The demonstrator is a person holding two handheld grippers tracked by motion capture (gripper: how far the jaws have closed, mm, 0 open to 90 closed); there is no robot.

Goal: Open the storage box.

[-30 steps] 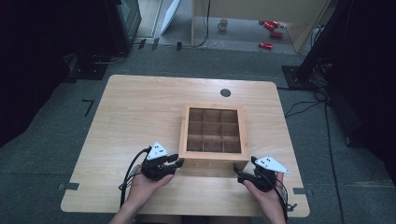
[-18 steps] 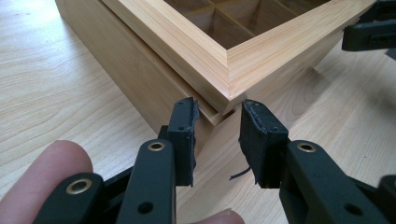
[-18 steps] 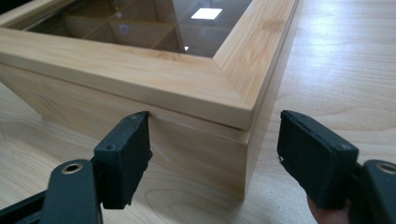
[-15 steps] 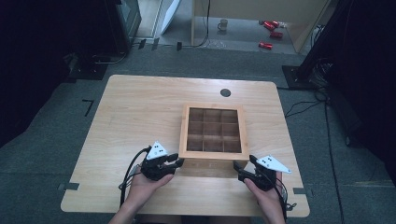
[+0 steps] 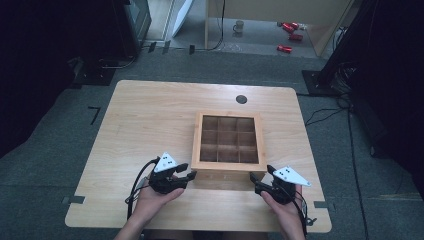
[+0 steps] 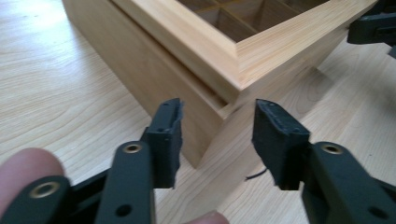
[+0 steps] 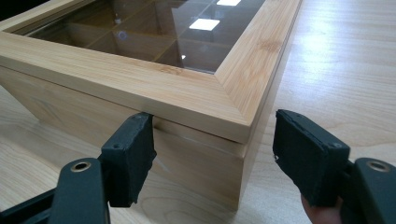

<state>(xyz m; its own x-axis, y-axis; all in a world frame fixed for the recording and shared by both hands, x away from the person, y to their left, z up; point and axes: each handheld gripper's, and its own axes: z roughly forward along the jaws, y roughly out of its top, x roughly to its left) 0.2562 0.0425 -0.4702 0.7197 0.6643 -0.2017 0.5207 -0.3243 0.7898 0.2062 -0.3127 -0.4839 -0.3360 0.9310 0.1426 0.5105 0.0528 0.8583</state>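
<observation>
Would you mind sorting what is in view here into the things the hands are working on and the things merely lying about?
In hand:
- wooden box, glass lid shut
- left gripper, open at its near left corner
- right gripper, open at its near right corner

Lying about:
- red cans on the floor
- mug on the floor
- black disc in the table

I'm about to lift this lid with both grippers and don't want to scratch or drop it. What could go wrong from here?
1. Each open gripper, left and right, straddles a near corner of the wooden box, not a flat face, so closing there may slip.
2. The lid overhangs only slightly, which may give little purchase.
3. Its glass pane could be scratched if a jaw slides onto it.
</observation>
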